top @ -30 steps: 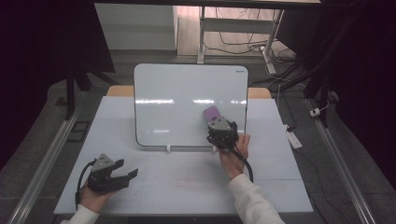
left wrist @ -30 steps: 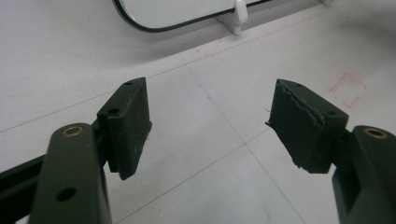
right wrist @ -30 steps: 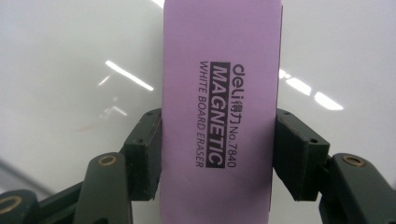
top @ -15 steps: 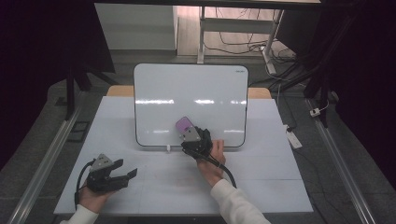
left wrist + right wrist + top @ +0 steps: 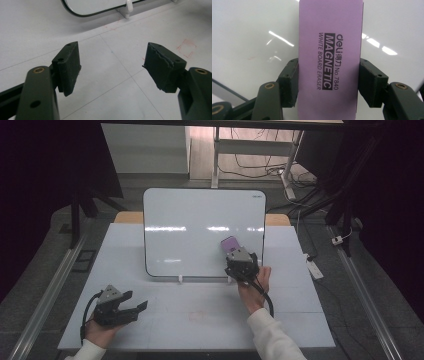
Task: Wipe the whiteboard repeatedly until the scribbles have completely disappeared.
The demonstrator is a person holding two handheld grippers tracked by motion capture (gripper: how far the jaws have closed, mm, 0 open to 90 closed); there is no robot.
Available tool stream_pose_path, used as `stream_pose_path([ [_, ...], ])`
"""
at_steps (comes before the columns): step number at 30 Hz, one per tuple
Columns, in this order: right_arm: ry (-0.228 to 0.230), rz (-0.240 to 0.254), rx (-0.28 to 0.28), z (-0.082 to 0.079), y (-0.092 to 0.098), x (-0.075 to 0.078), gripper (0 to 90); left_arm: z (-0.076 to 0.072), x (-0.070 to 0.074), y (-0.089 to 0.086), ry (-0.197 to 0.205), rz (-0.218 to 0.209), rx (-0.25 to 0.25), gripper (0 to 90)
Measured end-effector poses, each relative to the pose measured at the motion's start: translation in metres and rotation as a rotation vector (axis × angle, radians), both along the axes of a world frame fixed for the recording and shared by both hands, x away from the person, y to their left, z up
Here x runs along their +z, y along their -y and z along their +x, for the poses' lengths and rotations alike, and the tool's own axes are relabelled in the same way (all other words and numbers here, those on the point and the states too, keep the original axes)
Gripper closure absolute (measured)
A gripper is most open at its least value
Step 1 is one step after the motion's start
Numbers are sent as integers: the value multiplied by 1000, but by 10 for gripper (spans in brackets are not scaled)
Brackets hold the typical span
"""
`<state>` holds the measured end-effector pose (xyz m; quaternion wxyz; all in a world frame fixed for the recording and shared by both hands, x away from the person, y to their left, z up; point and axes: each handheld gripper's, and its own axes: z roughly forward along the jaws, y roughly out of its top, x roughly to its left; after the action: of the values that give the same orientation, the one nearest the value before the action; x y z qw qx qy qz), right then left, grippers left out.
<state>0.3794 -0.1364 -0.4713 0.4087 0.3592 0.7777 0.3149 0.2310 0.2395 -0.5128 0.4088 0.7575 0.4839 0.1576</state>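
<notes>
So the right gripper has the purple eraser clamped against the whiteboard, which looks basically wiped, while the left gripper sits open.

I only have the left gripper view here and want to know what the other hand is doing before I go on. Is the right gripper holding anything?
Observer: Yes. The right gripper is shut on a purple eraser, its jaws pressing on the two long sides.
Operator: What does the eraser say?
Observer: Its print reads "deli MAGNETIC WHITE BOARD ERASER No. 7840".
Operator: Where is it against the board?
Observer: In the high view the eraser is at the lower right part of the whiteboard, which stands propped on the table.
Operator: And my gripper?
Observer: The left gripper sits open near the table's front left, apart from the board.
</notes>
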Motion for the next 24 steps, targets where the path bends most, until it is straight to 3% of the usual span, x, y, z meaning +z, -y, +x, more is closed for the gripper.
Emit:
stream_pose_path([
  [4,-4,10,-1,0,3,0,401,1,-1,0,-4,-1,-1,294],
  [12,6,4,66,-11,-5,4,401,1,-1,-1,-6,-2,1,288],
  [18,-6,36,113,-25,5,13,401,0,-1,0,-5,0,1,286],
  [24,-18,29,136,-35,15,15,401,1,-1,1,-5,2,3,286],
])
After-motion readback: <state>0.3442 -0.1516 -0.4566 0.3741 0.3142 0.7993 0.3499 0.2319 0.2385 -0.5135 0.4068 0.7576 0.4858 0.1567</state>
